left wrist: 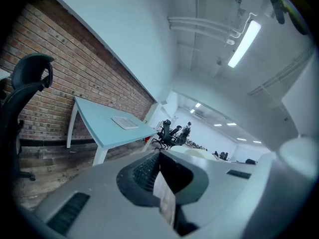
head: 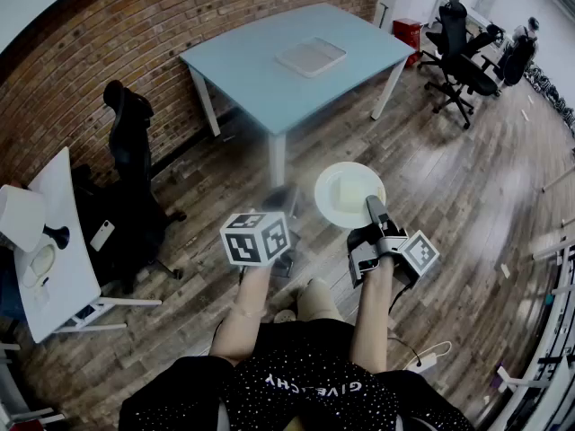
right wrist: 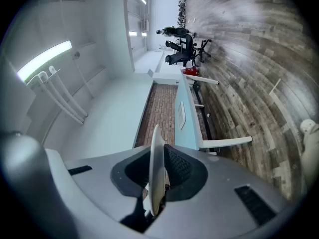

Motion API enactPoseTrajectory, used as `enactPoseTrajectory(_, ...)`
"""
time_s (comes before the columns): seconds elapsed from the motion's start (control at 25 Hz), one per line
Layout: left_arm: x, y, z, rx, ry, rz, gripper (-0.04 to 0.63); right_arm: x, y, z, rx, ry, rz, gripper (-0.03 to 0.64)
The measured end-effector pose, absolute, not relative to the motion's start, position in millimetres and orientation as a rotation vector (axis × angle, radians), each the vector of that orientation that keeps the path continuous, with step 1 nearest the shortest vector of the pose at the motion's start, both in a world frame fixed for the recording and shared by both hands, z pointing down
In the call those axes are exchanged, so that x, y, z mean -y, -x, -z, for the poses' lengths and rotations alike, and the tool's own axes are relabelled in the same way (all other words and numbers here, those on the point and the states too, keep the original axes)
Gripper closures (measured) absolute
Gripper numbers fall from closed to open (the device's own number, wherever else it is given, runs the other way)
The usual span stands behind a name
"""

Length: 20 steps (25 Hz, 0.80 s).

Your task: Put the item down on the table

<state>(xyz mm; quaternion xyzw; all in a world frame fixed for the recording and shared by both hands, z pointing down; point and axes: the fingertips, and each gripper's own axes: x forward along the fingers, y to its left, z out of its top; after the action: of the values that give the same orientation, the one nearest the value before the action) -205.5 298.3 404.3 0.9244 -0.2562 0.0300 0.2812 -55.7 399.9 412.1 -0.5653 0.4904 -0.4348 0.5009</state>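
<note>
Fingers (right wrist: pixel 180 169) of the right gripper (head: pixel 373 206) are clamped on the rim of a round white plate (head: pixel 331 180). In the right gripper view its thin edge stands between the two dark ribbed pads. In the head view the plate lies flat in the air with a pale square piece (head: pixel 353 196) on top, the gripper pinching its near right edge. The left gripper (head: pixel 283 197) is just beside it, apart from the plate. Its fingers (left wrist: pixel 145 172) are together, with only a pale strip showing in the narrow slot between them; what that strip is cannot be told. Both grippers hang over a wooden plank floor (head: pixel 449 178), in front of the seated person's knees. The plate is well apart from the light-blue desk (head: pixel 260 79), which stands farther ahead against a red brick wall (head: pixel 135 34) and carries a flat white tray (head: pixel 311 57) near its middle. A black office chair (head: pixel 130 142) stands at the left by a white desk (head: pixel 67 259), on which lie a phone (head: pixel 101 234) and some small objects. More black office chairs (head: pixel 458 48) are grouped at the far right near a red box (head: pixel 409 32). A long ceiling light (left wrist: pixel 244 43) glows overhead in the left gripper view.
</note>
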Motion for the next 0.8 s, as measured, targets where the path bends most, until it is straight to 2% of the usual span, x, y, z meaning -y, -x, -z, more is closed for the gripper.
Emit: enactPoseTrajectory(0.8,-153.4,109.6,-398.9,0.801,-2.445,-0.088,0.584,-230.9,-48.4,-394.2,-1.28,1.251,1.112,0.571)
